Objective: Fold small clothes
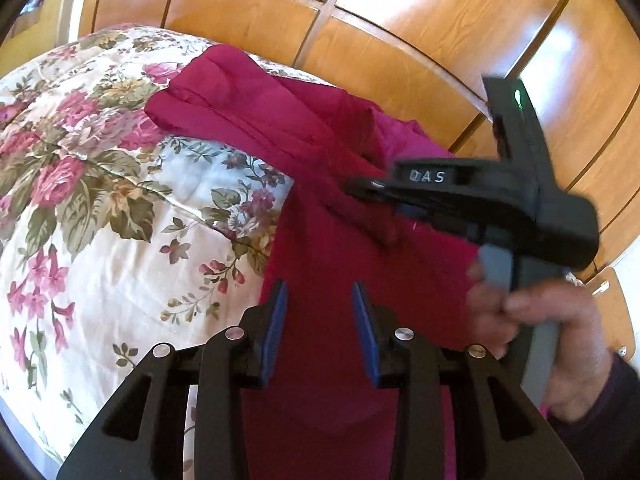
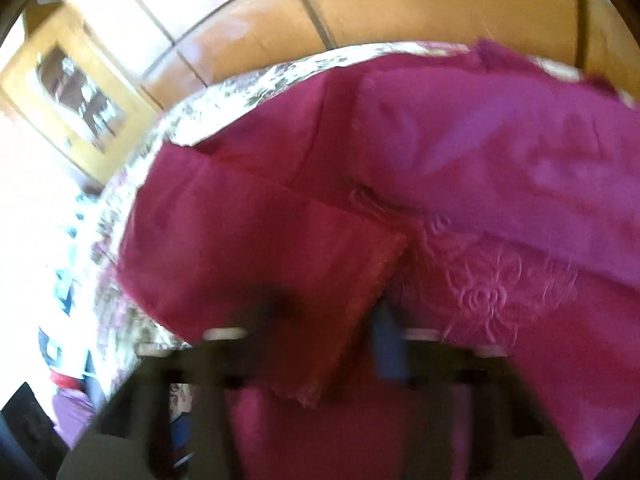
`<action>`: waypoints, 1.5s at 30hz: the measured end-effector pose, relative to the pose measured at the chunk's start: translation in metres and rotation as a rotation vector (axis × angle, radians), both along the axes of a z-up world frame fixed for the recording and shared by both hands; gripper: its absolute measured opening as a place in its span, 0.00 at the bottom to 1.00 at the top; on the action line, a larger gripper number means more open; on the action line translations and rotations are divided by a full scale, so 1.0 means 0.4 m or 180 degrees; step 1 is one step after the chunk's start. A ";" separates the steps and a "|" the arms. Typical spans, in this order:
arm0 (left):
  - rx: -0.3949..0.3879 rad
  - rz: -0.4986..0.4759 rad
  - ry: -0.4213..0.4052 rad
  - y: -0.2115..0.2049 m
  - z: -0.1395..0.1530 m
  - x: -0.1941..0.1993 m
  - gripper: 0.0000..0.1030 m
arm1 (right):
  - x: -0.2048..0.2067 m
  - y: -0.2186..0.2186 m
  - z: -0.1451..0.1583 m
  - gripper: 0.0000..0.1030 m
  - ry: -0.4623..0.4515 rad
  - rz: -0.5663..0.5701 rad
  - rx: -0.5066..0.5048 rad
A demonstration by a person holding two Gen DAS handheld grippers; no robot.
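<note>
- Left claw (image 1: 319,328): blue pads spread, holding nothing, above the magenta cloth garment (image 1: 340,184).
- Right claw (image 2: 320,344): pinching a garment corner; view blurred.
- Garment lies rumpled on the floral-quilted bed (image 1: 100,184).

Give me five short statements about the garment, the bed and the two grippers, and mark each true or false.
1. The garment is blue. False: it is magenta.
2. It lies on a floral bedspread. True.
3. The left gripper is clamped on the cloth. False: its blue pads stand apart, gripping nothing.
4. The right gripper is held in a hand over the garment. True.
5. The garment is plain all over. False: an embroidered flower shows in the right wrist view.
</note>
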State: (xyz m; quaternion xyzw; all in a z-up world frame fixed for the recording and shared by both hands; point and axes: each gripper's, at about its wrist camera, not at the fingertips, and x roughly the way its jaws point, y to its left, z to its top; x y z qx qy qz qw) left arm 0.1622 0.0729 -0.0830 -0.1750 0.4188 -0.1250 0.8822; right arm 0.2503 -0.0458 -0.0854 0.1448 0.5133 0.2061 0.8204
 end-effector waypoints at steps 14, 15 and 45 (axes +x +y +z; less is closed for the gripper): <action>0.0267 0.0065 0.0023 -0.033 -0.003 0.013 0.32 | -0.030 -0.480 0.273 0.06 -0.0885 -0.1066 -0.0039; 0.0303 0.0081 0.0032 -0.034 -0.004 0.015 0.32 | -0.021 -0.521 0.243 0.06 -0.0793 -0.1185 -0.0096; 0.0650 -0.0072 -0.0129 -0.227 0.076 0.431 0.32 | -0.028 -0.592 -0.042 0.74 -0.0451 -0.1339 -0.0797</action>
